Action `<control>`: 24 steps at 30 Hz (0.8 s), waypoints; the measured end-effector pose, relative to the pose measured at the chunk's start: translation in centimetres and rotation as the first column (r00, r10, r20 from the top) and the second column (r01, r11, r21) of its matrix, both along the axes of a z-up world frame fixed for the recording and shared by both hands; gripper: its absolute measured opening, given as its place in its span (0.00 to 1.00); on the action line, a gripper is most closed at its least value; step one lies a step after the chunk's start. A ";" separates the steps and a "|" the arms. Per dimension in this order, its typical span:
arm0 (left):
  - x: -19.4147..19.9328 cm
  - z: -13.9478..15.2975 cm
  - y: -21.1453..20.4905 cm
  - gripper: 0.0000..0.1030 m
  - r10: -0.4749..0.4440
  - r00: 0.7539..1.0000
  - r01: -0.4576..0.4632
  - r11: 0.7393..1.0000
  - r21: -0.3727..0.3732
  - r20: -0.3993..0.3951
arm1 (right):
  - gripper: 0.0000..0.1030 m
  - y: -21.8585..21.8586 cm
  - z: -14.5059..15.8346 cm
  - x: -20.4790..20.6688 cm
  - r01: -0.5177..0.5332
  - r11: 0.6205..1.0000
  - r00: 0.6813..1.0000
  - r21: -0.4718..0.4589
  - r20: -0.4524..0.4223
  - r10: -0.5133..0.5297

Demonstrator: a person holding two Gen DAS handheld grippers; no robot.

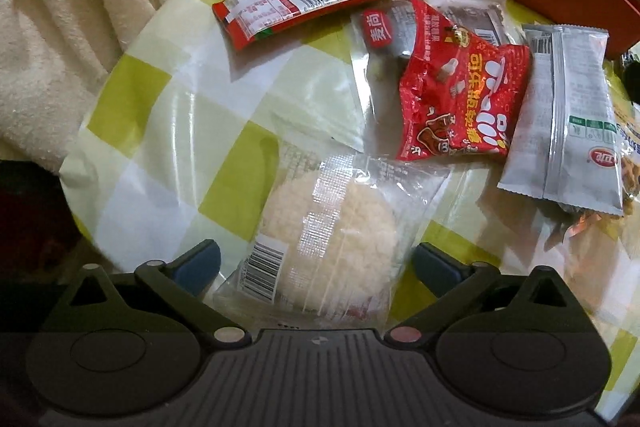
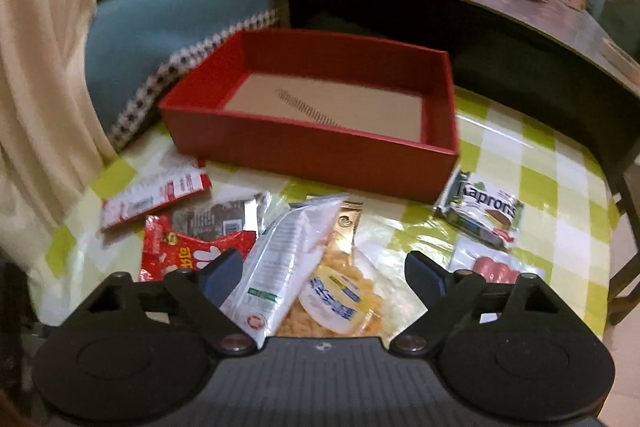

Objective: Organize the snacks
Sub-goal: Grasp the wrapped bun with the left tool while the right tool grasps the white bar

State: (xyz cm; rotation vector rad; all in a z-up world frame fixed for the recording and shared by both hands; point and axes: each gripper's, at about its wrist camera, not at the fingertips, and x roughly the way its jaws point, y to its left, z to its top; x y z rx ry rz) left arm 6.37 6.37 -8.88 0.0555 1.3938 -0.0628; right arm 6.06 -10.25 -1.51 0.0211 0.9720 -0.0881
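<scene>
Here the left gripper (image 1: 316, 263) hangs with fingers spread wide, the wrapped round cake (image 1: 328, 247) lying between them on the table (image 1: 160, 147), untouched. It looks light, soft and crumbly in slippery film, so pinch gently across its middle. The right gripper (image 2: 324, 271) is spread too, holding nothing.

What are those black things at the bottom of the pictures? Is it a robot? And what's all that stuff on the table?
No robot: a person holds a grabbing tool in each hand, and a camera on each tool looks past its two fingers. One picture is from the left gripper, open above a round cake in clear wrap. The other is from the right gripper, open over a white packet and a yellow snack bag. Neither holds anything. Snacks lie on the checked tablecloth; the red box holds none yet.
</scene>
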 end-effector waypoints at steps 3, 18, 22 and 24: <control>0.8 -0.1 -0.3 1.00 -0.001 1.000 0.001 1.000 -0.002 -0.011 | 0.71 1.1 -1.4 2.1 0.004 1.000 0.995 0.012 -0.098 -0.003; 1.3 0.0 0.1 0.98 0.009 1.000 -0.009 1.000 -0.011 -0.014 | 0.46 0.8 -3.8 2.5 -0.105 0.983 0.978 -0.153 -0.192 0.074; 1.2 0.6 0.1 0.88 0.013 1.000 -0.013 1.000 -0.006 0.022 | 0.44 -1.5 -2.5 1.1 -0.067 0.994 0.987 -0.088 -0.153 0.053; 1.2 1.0 0.2 0.80 0.020 0.999 -0.020 1.000 -0.012 0.036 | 0.44 -1.9 -1.9 0.6 -0.062 0.996 0.990 -0.066 -0.134 0.053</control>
